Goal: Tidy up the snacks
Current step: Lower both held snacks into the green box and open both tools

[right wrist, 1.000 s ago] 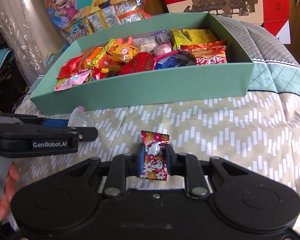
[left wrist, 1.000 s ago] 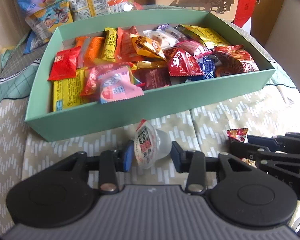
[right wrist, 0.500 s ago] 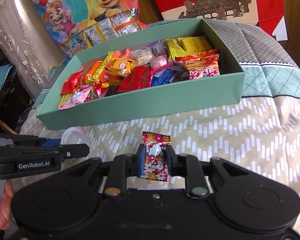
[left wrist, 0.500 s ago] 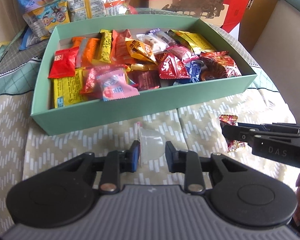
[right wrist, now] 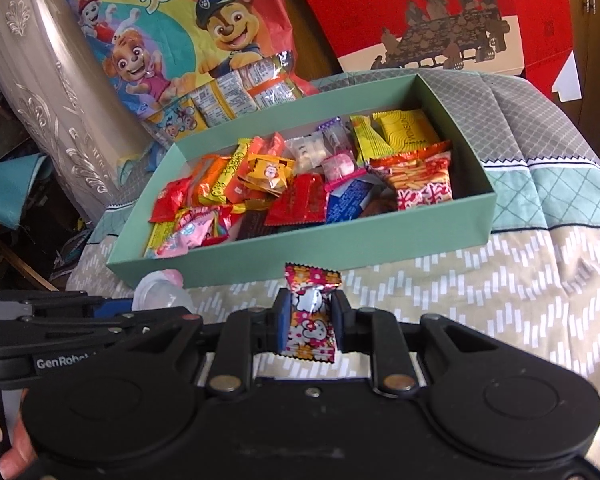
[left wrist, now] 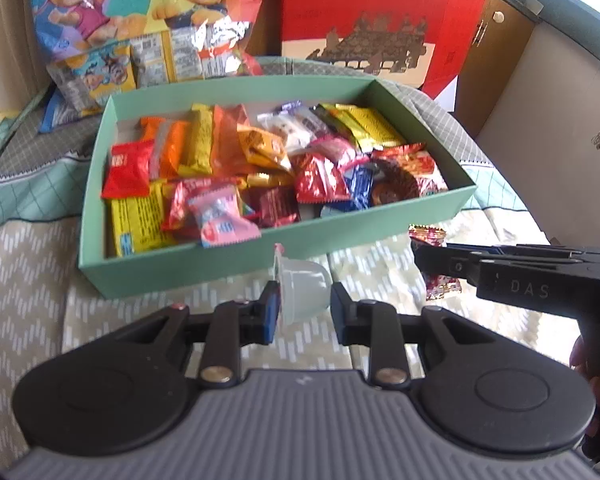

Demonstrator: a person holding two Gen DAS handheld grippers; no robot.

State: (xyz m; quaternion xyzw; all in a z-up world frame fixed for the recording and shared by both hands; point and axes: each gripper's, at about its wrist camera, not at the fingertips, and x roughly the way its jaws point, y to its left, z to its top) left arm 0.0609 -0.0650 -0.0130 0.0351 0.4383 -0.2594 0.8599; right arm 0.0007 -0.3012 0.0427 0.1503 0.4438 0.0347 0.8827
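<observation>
1. My left hand-held gripper [left wrist: 302,306] pinches a clear jelly cup [left wrist: 302,290], held just short of the green box [left wrist: 260,258].
2. My right hand-held gripper [right wrist: 311,322] clamps a red patterned candy [right wrist: 311,312] above the bed's quilt [right wrist: 500,280].
3. I should lift both clear over the near wall before I let go, and aim for gaps among the packets.

The box [left wrist: 340,240] looks like matt green card. The wrappers [left wrist: 320,178] inside are glossy foil and plastic film. The left tool [left wrist: 303,308] is matt black plastic with bright metal rivets, and holds a clear, smooth plastic cup [left wrist: 302,290]. The right tool [right wrist: 311,320] grips a shiny printed candy [right wrist: 310,320]. The bedspread [right wrist: 500,280] is soft woven cloth. The cartoon bag [right wrist: 188,40] is glossy plastic.
</observation>
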